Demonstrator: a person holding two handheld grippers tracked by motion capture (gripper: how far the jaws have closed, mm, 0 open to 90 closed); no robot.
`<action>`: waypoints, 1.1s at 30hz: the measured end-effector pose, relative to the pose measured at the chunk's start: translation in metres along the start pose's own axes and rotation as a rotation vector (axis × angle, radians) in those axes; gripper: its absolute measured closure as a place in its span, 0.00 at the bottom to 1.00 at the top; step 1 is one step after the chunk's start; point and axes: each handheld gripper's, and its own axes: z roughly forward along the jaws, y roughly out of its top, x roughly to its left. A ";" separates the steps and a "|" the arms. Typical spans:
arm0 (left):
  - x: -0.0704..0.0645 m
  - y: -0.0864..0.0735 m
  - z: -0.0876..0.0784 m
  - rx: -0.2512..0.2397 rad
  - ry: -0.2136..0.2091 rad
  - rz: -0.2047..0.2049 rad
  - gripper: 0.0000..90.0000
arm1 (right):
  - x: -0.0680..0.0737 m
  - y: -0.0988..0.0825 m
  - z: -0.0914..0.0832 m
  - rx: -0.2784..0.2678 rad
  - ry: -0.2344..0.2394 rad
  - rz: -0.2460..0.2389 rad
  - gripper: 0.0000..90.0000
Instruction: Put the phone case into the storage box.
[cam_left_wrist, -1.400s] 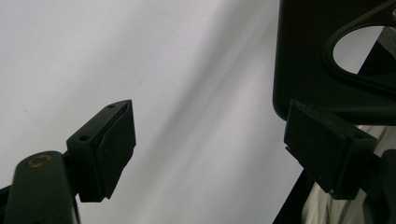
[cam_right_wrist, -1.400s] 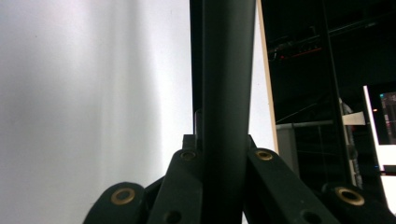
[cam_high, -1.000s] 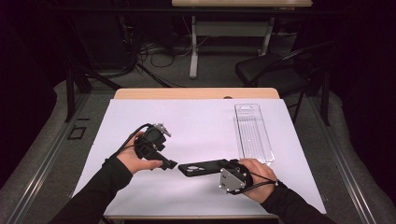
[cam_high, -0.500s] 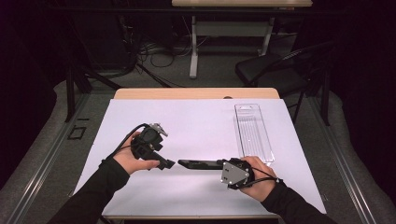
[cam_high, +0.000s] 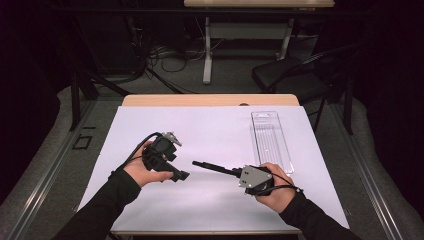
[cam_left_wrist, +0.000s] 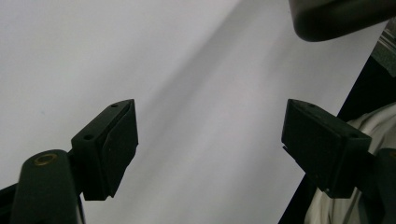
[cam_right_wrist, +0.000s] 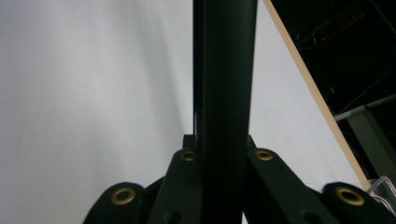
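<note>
My right gripper (cam_high: 239, 173) is shut on a long black bar (cam_high: 215, 168) that points left across the white table (cam_high: 220, 125). In the right gripper view the bar (cam_right_wrist: 227, 70) runs straight up from between the jaws of the right gripper (cam_right_wrist: 225, 140). To the left, a hand holds my left gripper (cam_high: 176, 170) just above the table, apart from the bar's tip. Seen in its own view, the left gripper (cam_left_wrist: 210, 135) stands open with bare tabletop between its pads. A dark rounded shape (cam_left_wrist: 341, 16) sits at that view's top right; I cannot tell what it is.
A clear plastic tray (cam_high: 270, 140) lies lengthwise at the table's right side, its corner (cam_right_wrist: 384, 186) in the right gripper view. A wooden table edge (cam_high: 210, 100) runs along the back. A dark chair (cam_high: 295, 75) and cables stand on the floor behind.
The right hand has turned slightly, and the bar's free end has swung from lying level toward the far side of the table. The left gripper has stayed where it was.
</note>
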 end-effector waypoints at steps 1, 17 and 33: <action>0.000 0.000 0.000 -0.003 -0.001 0.001 0.21 | -0.001 0.000 0.000 -0.003 0.001 0.009 0.98; -0.002 0.007 0.000 -0.051 0.000 0.000 0.21 | -0.010 -0.001 0.001 -0.053 0.062 0.178 0.98; -0.003 0.010 -0.005 -0.123 -0.012 -0.017 0.30 | -0.016 -0.003 0.005 -0.157 0.202 0.463 0.98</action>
